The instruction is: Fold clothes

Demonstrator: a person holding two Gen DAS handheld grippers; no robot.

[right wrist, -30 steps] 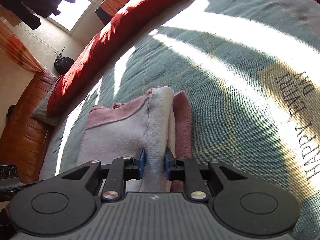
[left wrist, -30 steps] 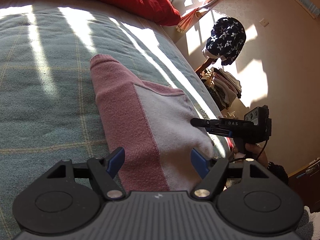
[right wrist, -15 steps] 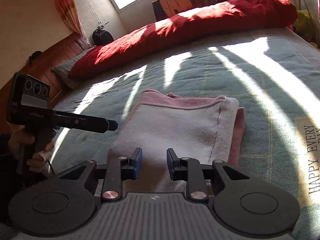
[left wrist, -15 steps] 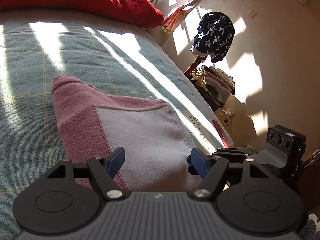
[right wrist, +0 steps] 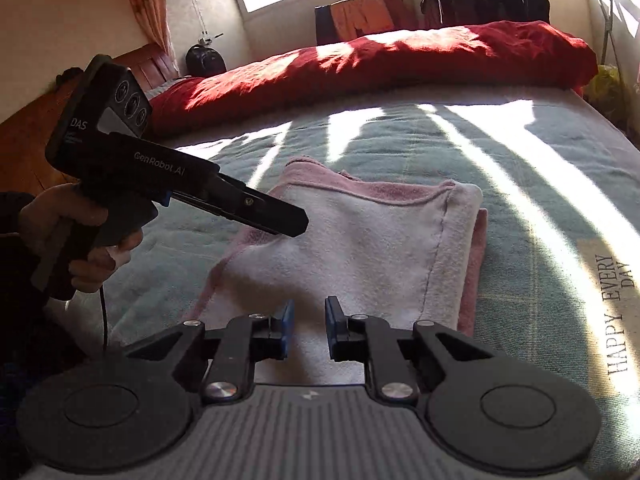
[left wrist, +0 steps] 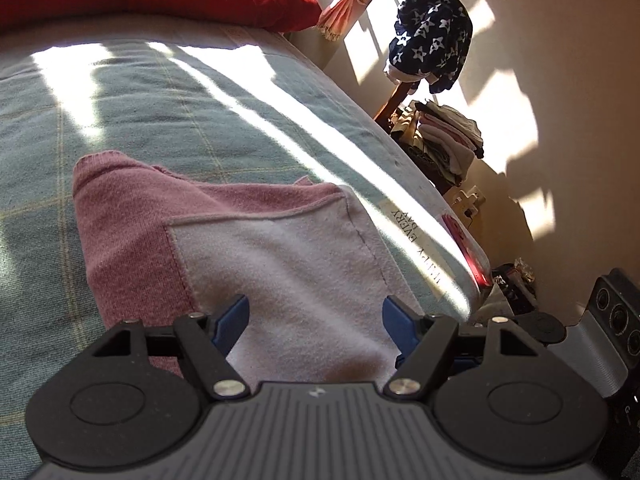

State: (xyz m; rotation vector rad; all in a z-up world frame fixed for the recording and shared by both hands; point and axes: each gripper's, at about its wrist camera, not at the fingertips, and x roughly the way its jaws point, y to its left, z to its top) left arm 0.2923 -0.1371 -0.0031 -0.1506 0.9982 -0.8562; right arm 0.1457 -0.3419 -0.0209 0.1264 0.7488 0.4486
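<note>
A folded pink and white garment (left wrist: pixel 280 248) lies flat on the green blanket (left wrist: pixel 160 120). In the right wrist view the same garment (right wrist: pixel 360 240) shows its folded edge on the right. My left gripper (left wrist: pixel 314 316) hovers open over the near end of the garment, with nothing between its pads. From the right wrist view the left gripper (right wrist: pixel 280 220) hangs above the garment's left side, held by a hand (right wrist: pixel 80 240). My right gripper (right wrist: pixel 308 320) is just above the garment's near edge. Its jaws are closing to a narrow gap and hold nothing.
A long red duvet (right wrist: pixel 400 60) lies across the far side of the bed. Beyond the bed's right edge stand a pile of clothes (left wrist: pixel 448 140) and a star-patterned cloth (left wrist: pixel 432 40). A wooden headboard (right wrist: pixel 24 140) is on the left.
The right gripper let go of the garment's folded edge, pulled back and rolled level. The left gripper slid sideways over the garment, still open. The garment now lies flat.
</note>
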